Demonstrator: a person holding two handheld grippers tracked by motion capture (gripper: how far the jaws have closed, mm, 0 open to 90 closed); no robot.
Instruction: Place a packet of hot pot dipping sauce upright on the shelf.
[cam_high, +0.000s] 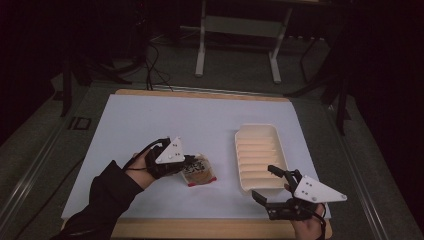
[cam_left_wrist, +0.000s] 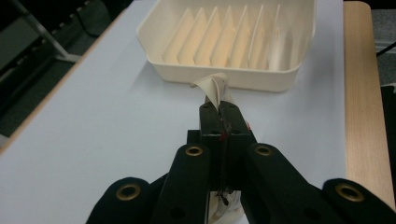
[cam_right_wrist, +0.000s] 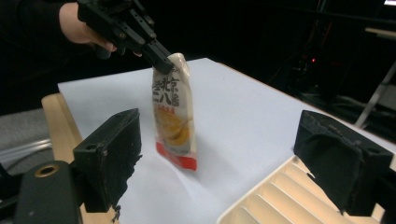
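Pinching snack packet top: left gripper | right gripper jaws wide, empty

The flat plastic snack packet is cream-white with dark printed characters near its top, a yellow-orange picture in the middle and a red band along its bottom edge. The ribbed plastic tray is plain cream, its ridges shaded pale orange. The worktop is pale blue-white with a light wood border. Both grippers, left gripper and right gripper, are black, with brass-coloured rivets; each carries a pale grey three-cornered plate.
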